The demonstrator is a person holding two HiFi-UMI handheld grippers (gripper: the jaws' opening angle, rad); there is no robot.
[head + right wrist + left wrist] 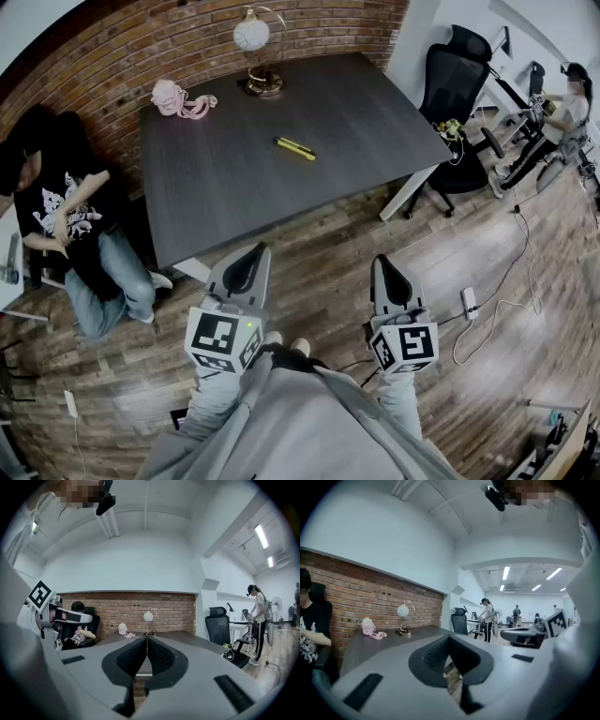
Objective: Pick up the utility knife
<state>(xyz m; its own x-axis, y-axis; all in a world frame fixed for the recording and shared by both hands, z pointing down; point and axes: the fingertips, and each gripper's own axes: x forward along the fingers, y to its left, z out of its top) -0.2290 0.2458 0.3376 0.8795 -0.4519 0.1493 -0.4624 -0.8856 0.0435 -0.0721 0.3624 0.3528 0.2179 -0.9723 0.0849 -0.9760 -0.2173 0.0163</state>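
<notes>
- Yellow utility knife (pixel 295 148) looks untouched to us. It's lying flat around the middle of the dark table (pixel 375 112), well apart from both grippers. How far along would we call this?

- Basically the very start, we'd say. Nothing is lifted and nothing is even reached. In the head view we're standing off the near edge of the table. The left gripper (pixel 251 253) and right gripper (pixel 384 264) both hang over the wood floor (pixel 328 234), short of the tabletop. So the whole job is left, as we judge it: get closer, spread one pair of jaws, come down over the knife, close on it, lift.

- And the jaws right now?

- Both pairs are pressed together with nothing in them. In the left gripper view the pads meet at the tips and we only see floor through the gap behind them. In the right gripper view the ribbed pads meet along one line, again empty. Both grippers point roughly level toward the far brick wall, so the tabletop shows nearly edge-on and we can't pick out the knife in either gripper view. We can spot the globe lamp (pixel 255 56) and the pink thing with a strap (pixel 178 98) at the far side of the table, away from the knife. Neither gripper is touching anything.
</notes>
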